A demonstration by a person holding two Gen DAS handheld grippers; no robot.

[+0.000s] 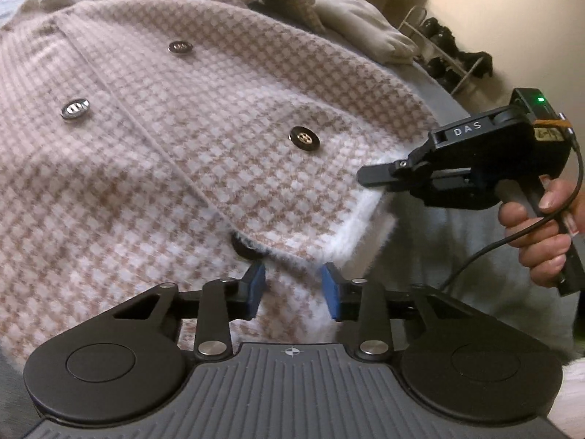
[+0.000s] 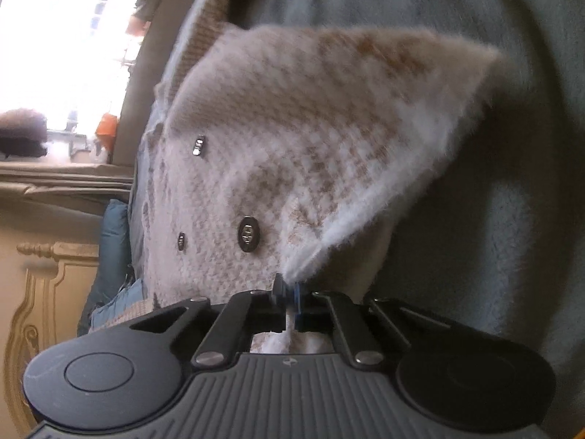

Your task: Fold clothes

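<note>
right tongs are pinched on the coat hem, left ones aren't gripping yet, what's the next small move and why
Probably close the left tongs on the fuzzy hem of the checked coat. Their blue pads straddle that edge with a gap, while the right tongs already pinch it; both grips are needed to lift a fold.

surface: grey bed (image 1: 431, 84) | on it: houndstooth coat (image 1: 164, 117), folded beige garment (image 1: 362, 25)
</note>
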